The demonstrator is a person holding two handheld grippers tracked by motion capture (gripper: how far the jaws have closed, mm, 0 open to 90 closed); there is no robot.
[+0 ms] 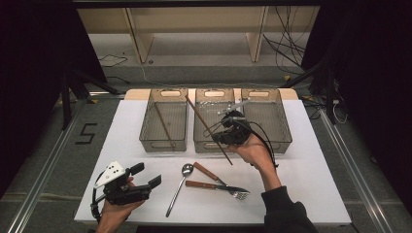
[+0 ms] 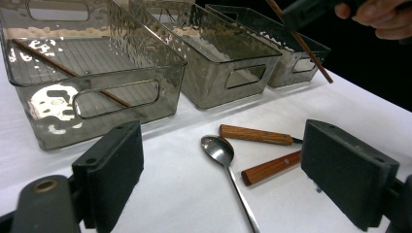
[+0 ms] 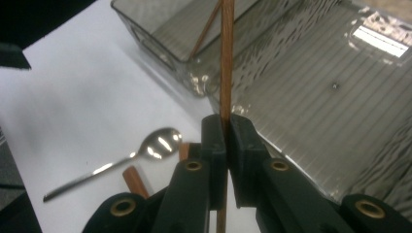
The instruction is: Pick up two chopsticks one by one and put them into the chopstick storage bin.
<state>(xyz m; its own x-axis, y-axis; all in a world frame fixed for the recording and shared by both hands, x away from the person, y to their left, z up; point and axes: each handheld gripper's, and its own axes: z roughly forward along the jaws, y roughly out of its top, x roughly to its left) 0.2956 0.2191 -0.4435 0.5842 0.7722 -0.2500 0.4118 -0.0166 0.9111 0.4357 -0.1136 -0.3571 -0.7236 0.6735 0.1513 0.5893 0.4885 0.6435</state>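
My right gripper is shut on a brown chopstick. It holds the stick slanted above the front wall of the middle grey bin; the chopstick also crosses the top right of the left gripper view. A second chopstick lies in the left bin. My left gripper rests at the table's front left, open, with nothing between its jaws.
A spoon, a wooden-handled knife and a wooden-handled fork lie on the white table in front of the bins. A third bin stands at the back right.
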